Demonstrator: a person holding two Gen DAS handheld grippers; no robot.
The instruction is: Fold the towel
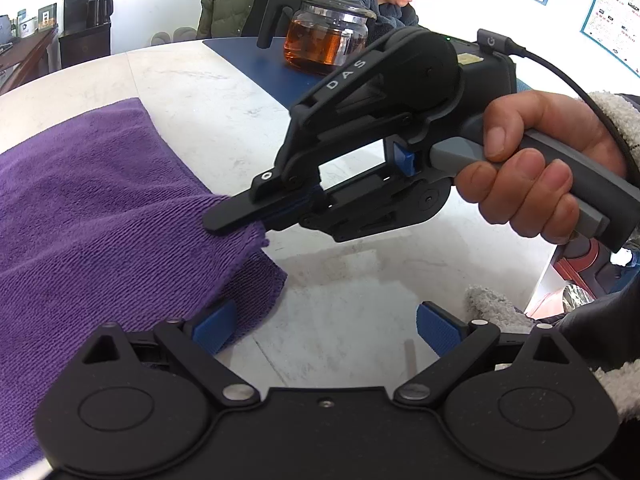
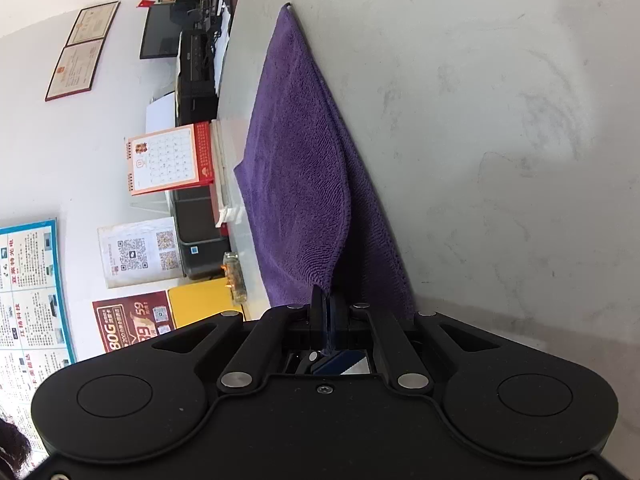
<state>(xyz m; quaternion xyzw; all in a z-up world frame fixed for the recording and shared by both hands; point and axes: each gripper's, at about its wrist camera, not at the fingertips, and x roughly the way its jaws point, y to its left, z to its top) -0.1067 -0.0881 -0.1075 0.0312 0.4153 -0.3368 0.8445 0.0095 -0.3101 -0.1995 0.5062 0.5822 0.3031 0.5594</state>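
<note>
- Purple towel spread on the pale table, its near corner lifted just off the surface.
- Right gripper clenched tight on that corner of the towel, the person's hand wrapped round the grey handle.
- Left gripper released, blue pads spread wide, one over the towel's near edge, nothing pinched.
- Glass teapot stands well beyond the towel, on a blue mat.
</note>
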